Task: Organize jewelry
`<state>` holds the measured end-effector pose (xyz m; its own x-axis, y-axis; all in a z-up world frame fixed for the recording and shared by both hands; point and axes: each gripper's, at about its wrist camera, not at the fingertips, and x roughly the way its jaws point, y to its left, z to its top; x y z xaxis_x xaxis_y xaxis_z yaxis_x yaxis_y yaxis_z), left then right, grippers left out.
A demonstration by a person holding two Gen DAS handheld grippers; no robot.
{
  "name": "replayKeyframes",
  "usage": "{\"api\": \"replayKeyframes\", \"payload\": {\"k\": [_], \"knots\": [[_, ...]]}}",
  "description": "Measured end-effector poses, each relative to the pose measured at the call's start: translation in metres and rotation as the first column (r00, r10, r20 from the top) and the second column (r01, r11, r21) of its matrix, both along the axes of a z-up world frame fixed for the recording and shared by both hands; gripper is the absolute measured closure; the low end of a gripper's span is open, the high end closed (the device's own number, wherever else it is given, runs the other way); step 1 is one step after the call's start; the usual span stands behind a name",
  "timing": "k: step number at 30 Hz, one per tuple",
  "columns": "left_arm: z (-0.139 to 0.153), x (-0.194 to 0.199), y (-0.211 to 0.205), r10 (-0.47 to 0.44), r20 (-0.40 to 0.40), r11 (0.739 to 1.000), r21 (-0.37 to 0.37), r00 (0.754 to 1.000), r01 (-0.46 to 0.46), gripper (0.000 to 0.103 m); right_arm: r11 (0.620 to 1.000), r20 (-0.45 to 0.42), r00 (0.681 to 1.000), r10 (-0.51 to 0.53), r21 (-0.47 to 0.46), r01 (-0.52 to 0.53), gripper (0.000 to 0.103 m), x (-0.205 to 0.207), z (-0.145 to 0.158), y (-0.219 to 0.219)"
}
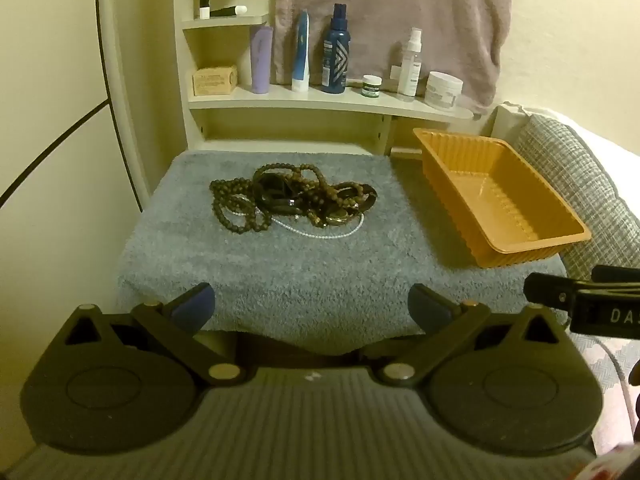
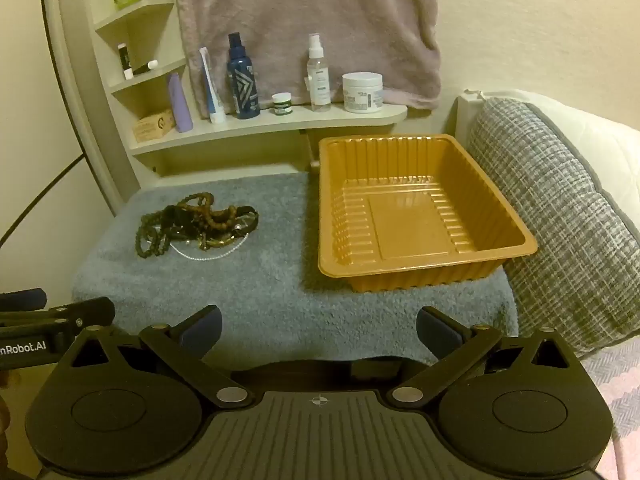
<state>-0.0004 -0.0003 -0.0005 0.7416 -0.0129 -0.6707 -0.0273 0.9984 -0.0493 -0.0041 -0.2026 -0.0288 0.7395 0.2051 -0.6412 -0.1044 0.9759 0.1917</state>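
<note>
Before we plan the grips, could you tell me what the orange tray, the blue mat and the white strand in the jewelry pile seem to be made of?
Orange tray: thin moulded plastic, glossy; ribbed walls, shiny floor. Blue mat: soft pile fabric, likely a towel; fuzzy, matte. White strand: small pearl-like beads; real or imitation cannot be told.

one orange tray (image 2: 420,270), one jewelry pile (image 1: 288,200)
</note>
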Motion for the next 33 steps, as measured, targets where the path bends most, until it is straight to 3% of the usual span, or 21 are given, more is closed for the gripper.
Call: {"api": "replayKeyframes", "payload": {"k": [6, 9, 33], "knots": [[-0.0022, 0.0029, 0.0082, 0.0, -0.001, 0.999, -0.039, 1.0, 0.0, 0.002, 1.0, 0.0, 1.0, -0.003, -0.002, 0.003, 0.0, -0.0001, 0.0001, 0.0001], [-0.0043, 0.0042, 0.0011, 0.0, 0.003, 1.0, -0.013, 1.0, 0.0, 0.002, 1.0, 0.001, 1.0, -0.001, -0.003, 0.001, 0.0, -0.0005, 0.0002, 0.0007], [0.0008, 0.0005, 0.0012, -0.002, 0.01, 1.0, -0.019, 1.0, 0.002, 0.002, 1.0, 0.001, 1.0, -0.002, -0.002, 0.002, 0.0, -0.0007, 0.0006, 0.0007]]}}
